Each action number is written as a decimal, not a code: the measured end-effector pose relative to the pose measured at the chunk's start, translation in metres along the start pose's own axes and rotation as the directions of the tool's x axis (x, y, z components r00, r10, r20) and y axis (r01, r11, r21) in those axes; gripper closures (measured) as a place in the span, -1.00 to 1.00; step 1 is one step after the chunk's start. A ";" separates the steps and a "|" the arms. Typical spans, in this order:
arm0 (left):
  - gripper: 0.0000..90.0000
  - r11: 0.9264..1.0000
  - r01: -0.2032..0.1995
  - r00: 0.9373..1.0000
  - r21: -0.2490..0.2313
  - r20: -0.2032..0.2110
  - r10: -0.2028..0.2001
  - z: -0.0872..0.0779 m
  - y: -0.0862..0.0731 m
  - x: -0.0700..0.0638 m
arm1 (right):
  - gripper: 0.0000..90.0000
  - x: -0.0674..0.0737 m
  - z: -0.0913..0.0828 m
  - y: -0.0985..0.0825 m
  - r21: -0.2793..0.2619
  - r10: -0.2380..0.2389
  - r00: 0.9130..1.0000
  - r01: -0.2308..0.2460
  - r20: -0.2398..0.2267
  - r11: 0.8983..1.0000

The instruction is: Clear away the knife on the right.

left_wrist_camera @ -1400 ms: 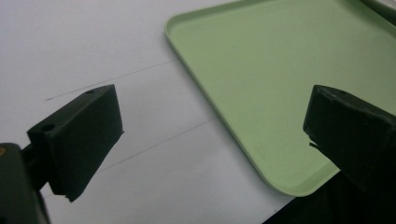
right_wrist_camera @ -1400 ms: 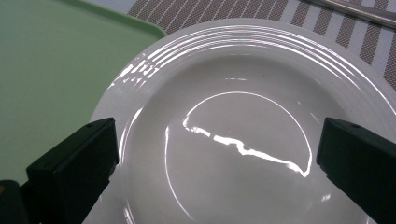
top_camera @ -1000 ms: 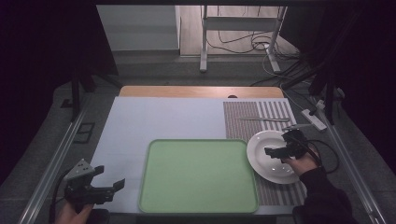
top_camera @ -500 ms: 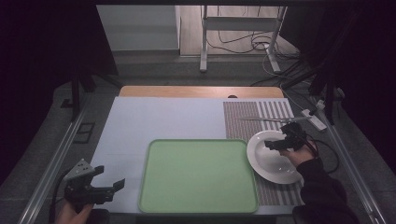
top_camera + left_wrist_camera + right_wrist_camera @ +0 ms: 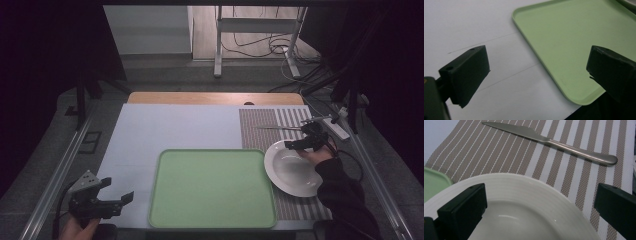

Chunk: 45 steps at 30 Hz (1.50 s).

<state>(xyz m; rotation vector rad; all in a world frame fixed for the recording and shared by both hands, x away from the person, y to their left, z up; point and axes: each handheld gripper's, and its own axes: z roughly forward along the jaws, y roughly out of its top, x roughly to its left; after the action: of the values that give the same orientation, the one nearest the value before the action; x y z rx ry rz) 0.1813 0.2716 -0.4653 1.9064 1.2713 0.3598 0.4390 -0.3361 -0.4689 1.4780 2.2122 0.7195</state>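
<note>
The right gripper (image 5: 306,140), jaws spread wide and empty, hovers over the far rim of the white plate (image 5: 292,169) on the striped placemat (image 5: 260,127), seemingly reaching toward the knife (image 5: 554,142) beyond, which it must straddle, then clamp.

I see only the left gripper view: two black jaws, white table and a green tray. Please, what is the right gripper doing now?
Observer: The right gripper hangs over the far rim of a white plate, jaws wide open, holding nothing.
Operator: What lies behind this plate?
Observer: A metal knife lies flat on the striped placemat, apart from the plate.
Operator: And is the tray near the plate?
Observer: Yes, in the high view the green tray is directly left of the plate, and it carries nothing.
</note>
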 end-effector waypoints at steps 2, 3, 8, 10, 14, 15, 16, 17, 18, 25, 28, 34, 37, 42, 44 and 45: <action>-0.90 1.000 -0.001 1.000 0.000 0.000 0.001 0.000 0.000 0.000 | -1.00 -0.001 0.002 0.002 -0.002 0.004 1.000 -0.004 0.002 1.000; -0.90 1.000 -0.001 1.000 0.000 0.000 0.001 0.000 0.000 0.000 | -1.00 -0.001 0.003 0.003 -0.001 0.005 1.000 -0.005 0.004 1.000; -0.90 1.000 -0.001 1.000 0.000 0.000 0.001 0.000 0.000 0.000 | -1.00 -0.006 0.013 0.013 0.000 0.013 1.000 -0.013 0.016 1.000; -0.90 1.000 -0.002 1.000 0.000 0.000 0.002 0.000 0.000 0.000 | -1.00 -0.007 0.014 0.014 0.002 0.014 1.000 -0.014 0.018 1.000; -0.90 1.000 -0.001 1.000 -0.001 0.001 0.001 0.000 0.000 0.000 | -1.00 -0.010 0.022 0.018 0.012 0.014 1.000 -0.014 0.023 1.000; -0.90 1.000 -0.001 1.000 0.000 0.001 0.001 0.000 0.000 0.000 | -1.00 -0.010 0.024 0.019 0.014 0.013 1.000 -0.013 0.026 1.000; -0.90 1.000 -0.001 1.000 -0.001 0.001 0.001 0.000 0.000 0.000 | -0.96 -0.010 0.025 0.020 0.019 0.007 0.999 -0.008 0.031 1.000; -0.90 1.000 -0.002 1.000 -0.001 0.001 0.002 0.000 0.000 0.000 | -0.81 -0.011 0.027 0.022 0.023 -0.015 0.999 0.014 0.037 1.000; -0.90 1.000 -0.002 1.000 -0.001 0.001 0.002 0.000 0.000 0.000 | -0.81 -0.011 0.027 0.022 0.023 -0.015 0.999 0.014 0.037 1.000; -0.90 1.000 -0.002 1.000 0.000 0.001 0.002 0.000 0.000 0.000 | 0.32 -0.022 0.032 0.032 0.036 -0.014 1.000 0.014 -0.005 0.999; -0.90 1.000 -0.003 1.000 -0.001 0.002 0.003 0.000 0.000 0.000 | 0.56 -0.027 0.035 0.034 0.050 0.003 1.000 -0.001 -0.031 0.999; -0.90 1.000 -0.002 1.000 -0.001 0.003 0.002 0.000 0.000 0.000 | 1.00 -0.039 0.044 0.039 0.065 0.021 0.999 -0.019 -0.042 0.998; -0.90 1.000 -0.001 1.000 -0.001 0.003 0.001 0.000 0.000 0.000 | 1.00 -0.043 0.049 0.044 0.046 0.039 0.999 -0.038 -0.034 0.998; -0.90 1.000 -0.001 1.000 -0.001 0.003 0.001 0.000 0.000 0.000 | 1.00 -0.047 0.060 0.051 0.040 0.041 0.999 -0.041 0.002 0.998; -0.90 1.000 0.000 1.000 -0.002 0.003 0.000 0.000 0.000 0.000 | 1.00 -0.048 0.066 0.053 0.049 0.033 0.999 -0.034 0.023 0.998; -0.90 1.000 0.000 1.000 -0.001 0.003 0.000 0.000 0.000 0.000 | 1.00 -0.049 0.069 0.054 0.050 0.029 0.999 -0.030 0.036 0.998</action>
<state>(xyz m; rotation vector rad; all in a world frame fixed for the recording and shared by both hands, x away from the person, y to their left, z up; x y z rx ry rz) 0.1813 0.2719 -0.4653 1.9054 1.2683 0.3574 0.5362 -0.3509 -0.4893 1.5390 2.2017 0.6461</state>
